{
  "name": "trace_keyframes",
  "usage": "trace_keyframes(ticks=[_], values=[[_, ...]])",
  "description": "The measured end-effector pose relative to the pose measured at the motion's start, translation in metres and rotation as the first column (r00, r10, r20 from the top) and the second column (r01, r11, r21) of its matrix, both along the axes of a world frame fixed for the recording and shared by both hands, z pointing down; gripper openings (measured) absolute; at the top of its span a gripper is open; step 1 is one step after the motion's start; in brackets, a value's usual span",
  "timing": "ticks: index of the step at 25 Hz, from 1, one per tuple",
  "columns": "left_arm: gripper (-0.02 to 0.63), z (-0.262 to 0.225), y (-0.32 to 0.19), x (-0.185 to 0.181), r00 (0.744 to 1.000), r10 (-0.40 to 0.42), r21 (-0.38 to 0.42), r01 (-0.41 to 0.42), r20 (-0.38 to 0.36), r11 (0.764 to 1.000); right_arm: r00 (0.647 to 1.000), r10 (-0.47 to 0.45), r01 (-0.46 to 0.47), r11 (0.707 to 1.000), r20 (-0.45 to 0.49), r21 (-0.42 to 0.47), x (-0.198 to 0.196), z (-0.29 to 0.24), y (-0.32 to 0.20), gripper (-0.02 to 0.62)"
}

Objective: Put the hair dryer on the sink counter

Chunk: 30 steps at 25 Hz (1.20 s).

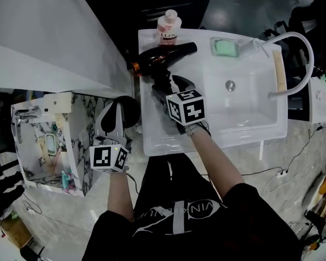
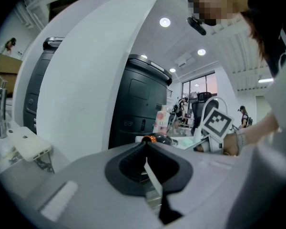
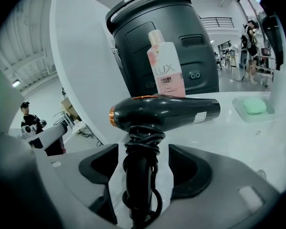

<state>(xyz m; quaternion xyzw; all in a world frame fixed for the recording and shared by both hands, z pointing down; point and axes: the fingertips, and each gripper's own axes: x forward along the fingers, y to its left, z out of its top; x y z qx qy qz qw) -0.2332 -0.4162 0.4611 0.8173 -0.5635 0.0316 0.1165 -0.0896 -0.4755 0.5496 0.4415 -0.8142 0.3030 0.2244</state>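
Observed: the hair dryer lies on its side on the left ledge of the white sink counter, just in front of a pink bottle. Its barrel points across toward the green soap at the basin's far corner. Its handle, with the cord wound round it, points back toward the person.

Right gripper: the jaws are spread wide, one on each side of the handle. The right gripper view shows a clear gap between each pad and the cord-wrapped handle of the hair dryer. Neither pad presses on it, and the dryer's weight appears to rest on the counter, not on the gripper.

Left gripper: it is held low beside the counter's left edge, well apart from the dryer. Its jaws are pressed together with nothing between them.

Assessment: the placing looks done and the release is the step in hand. The next move calls for drawing the right gripper straight back along the line of the handle, keeping the jaws wide. A sideways drift could catch a pad on the cord loops, drag the dryer toward the counter's edge or knock it against the bottle.
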Motion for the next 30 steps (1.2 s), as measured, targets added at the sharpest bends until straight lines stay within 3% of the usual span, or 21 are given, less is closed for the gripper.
trace_keyframes(ticks=[5, 10, 19, 30], values=[[0.000, -0.008, 0.005, 0.007, 1.000, 0.006, 0.013, -0.006, 0.003, 1.000, 1.000, 0.001, -0.002, 0.999, 0.023, 0.036, 0.008, -0.017, 0.006, 0.320], [0.000, -0.017, 0.008, 0.011, 1.000, 0.012, 0.033, -0.012, 0.006, 0.999, 1.000, 0.005, -0.007, 0.996, 0.025, 0.094, 0.017, -0.037, 0.010, 0.188], [0.000, -0.040, 0.008, 0.012, 1.000, 0.001, 0.072, -0.001, 0.004, 0.997, 0.999, -0.004, -0.004, 0.987, 0.050, 0.163, 0.026, -0.069, 0.015, 0.015], [0.000, -0.063, 0.011, 0.010, 1.000, -0.020, 0.115, 0.019, 0.008, 0.993, 0.997, -0.051, 0.028, 0.951, 0.065, 0.309, 0.031, -0.113, 0.023, 0.003]])
